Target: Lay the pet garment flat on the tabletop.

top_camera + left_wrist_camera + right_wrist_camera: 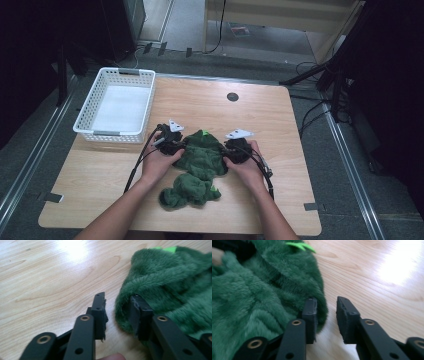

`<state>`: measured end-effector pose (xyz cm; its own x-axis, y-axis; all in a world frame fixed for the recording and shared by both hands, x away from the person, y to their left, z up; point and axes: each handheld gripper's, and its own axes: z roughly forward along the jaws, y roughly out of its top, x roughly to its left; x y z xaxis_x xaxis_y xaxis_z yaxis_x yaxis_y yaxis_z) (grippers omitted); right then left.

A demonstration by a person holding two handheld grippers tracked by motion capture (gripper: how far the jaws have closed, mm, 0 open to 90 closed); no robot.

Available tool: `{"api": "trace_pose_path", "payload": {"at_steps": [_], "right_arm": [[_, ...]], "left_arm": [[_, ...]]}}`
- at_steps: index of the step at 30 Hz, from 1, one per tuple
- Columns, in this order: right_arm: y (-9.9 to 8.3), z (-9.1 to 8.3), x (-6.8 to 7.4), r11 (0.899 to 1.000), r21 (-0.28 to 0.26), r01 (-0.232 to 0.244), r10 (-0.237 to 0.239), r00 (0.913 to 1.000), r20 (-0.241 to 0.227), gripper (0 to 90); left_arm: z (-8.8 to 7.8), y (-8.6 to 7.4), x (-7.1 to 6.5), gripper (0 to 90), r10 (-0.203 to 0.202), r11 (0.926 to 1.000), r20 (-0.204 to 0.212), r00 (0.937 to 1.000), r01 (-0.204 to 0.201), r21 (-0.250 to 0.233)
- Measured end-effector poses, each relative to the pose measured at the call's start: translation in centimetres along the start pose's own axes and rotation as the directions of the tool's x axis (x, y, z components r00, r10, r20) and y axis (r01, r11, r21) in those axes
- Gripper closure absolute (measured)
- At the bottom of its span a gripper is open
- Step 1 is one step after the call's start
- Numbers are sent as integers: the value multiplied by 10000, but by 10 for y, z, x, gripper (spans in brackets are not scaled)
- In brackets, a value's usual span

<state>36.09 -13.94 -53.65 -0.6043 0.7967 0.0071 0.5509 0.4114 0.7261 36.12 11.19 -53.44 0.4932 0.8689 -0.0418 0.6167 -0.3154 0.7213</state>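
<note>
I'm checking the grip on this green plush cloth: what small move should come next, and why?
Probably nudge both grippers inward. The left gripper and right gripper stand open at opposite edges of the green plush cloth, with only bare table between their pads.

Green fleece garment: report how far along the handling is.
Done: the green fleece garment lies bunched mid-table. In hand: the left gripper and right gripper sit at its opposite edges, jaws slightly apart, no fleece pinched between them. Left: probably gripping it and tidying or moving it; the white basket has nothing of the garment in it.
</note>
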Motion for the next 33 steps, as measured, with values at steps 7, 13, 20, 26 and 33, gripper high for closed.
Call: {"api": "trace_pose_path", "payload": {"at_steps": [7, 13, 20, 26, 33], "right_arm": [[18, -31, -13, 9831, -1544, -986, 755, 9860, -1484, 637], [45, -6, -6, 9679, -1510, -2009, 1833, 9754, -1226, 646], [36, 32, 12, 9839, 42, -1785, 1784, 9823, -570, 657], [27, 31, 12, 9870, 280, -1581, 1588, 9870, -240, 716], [30, 27, 19, 9973, -112, -726, 729, 9971, 224, 900]], "left_arm": [[-10, 12, 22, 549, -1957, 9721, 1616, 9673, 2130, -982], [7, 25, 18, 561, -2331, 9675, 1384, 9626, 2439, -673], [18, 14, 11, 585, -1645, 9864, 1313, 9776, 1635, 188], [20, 10, 6, 651, -1342, 9909, 1347, 9818, 1318, 271], [13, 14, -1, 888, -759, 9957, 1180, 9901, 815, -436]]}}
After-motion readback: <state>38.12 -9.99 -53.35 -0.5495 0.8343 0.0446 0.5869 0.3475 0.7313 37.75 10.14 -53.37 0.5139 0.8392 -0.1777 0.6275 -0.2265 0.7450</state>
